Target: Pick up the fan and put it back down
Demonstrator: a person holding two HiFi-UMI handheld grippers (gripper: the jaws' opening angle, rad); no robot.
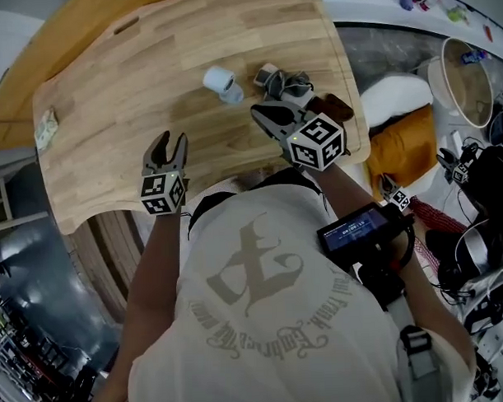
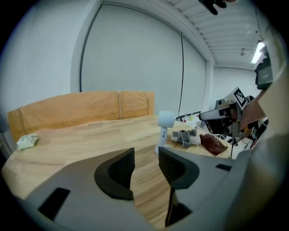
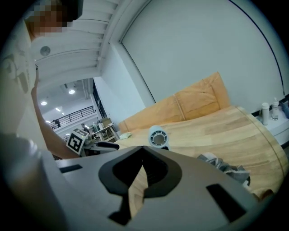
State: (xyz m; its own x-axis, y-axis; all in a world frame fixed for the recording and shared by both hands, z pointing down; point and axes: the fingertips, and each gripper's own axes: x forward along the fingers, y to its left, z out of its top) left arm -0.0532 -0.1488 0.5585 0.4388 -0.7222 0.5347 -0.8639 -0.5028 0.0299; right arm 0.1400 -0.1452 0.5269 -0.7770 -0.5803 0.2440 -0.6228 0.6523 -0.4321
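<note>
The left hand-held gripper (image 1: 166,141) (image 2: 145,157) hovers over the near edge of the counter (image 1: 148,68) with its jaws spread apart and only bare wood between the ribbed pads. The right hand-held gripper (image 1: 259,114) (image 3: 143,151) is closed, its jaw tips meeting, and it holds nothing. It points across the counter from the person's right.

Beyond both stands the fan (image 1: 221,80) (image 2: 164,128) (image 3: 158,136), upright on its small base, apart from either hand-held gripper. It sits ahead of the left one and slightly to the right, and straight ahead of the right one, its round grille turned toward that side. Just beside it on the right lies a grey bundle (image 1: 287,84), with a dark brown thing (image 1: 336,107) past that. A crumpled wad (image 1: 45,127) rests well apart at the far left edge.

The fan looks like a light, stiff plastic piece: a slim white stem under a short drum-shaped head. Smooth plastic may slip, and being top-heavy on a narrow foot it would likely tip if nudged. The stem, below the head, seems the best place to take hold, with the pads on opposite sides and a moderate squeeze. The grille face should be avoided, since the blades behind it may be fragile
</note>
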